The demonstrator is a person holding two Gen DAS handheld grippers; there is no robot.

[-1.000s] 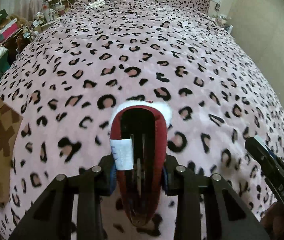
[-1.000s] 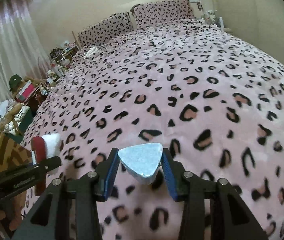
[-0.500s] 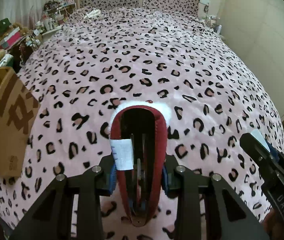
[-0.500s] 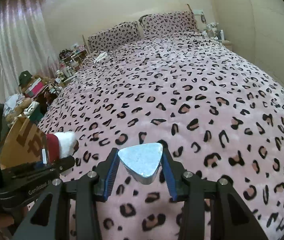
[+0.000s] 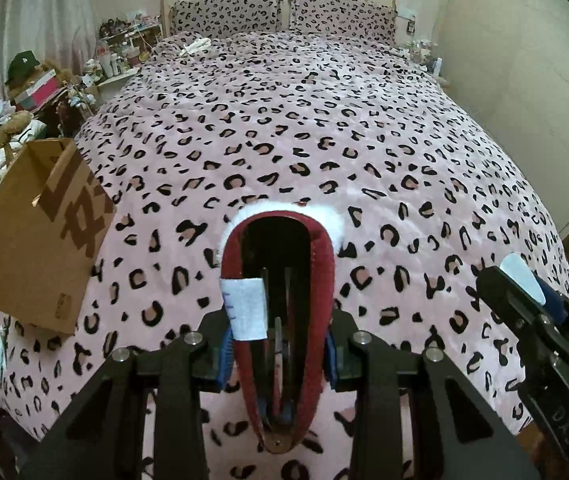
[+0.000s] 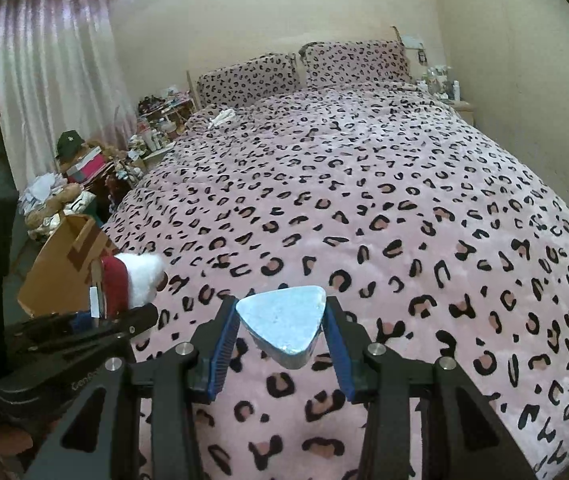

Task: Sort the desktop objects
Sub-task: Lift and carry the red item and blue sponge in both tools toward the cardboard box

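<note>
clamping a red, white-trimmed santa hat [image 5: 276,320] by its soft sides, the left claw [image 5: 276,344] holds it above the bed [image 5: 324,140]; light and floppy, it looks best gripped near the stiffer rim. the right claw [image 6: 282,344] pinches a pale blue triangle sponge [image 6: 282,326], light and squashy. further left sits a cardboard box [image 5: 36,240]. both claws have risen since earlier, showing more bed.

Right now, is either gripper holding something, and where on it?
Yes. The left gripper clamps a red fabric hair clip with white fluffy trim across its sides; the right gripper pinches a pale blue rounded-triangle sponge by two opposite edges.
</note>
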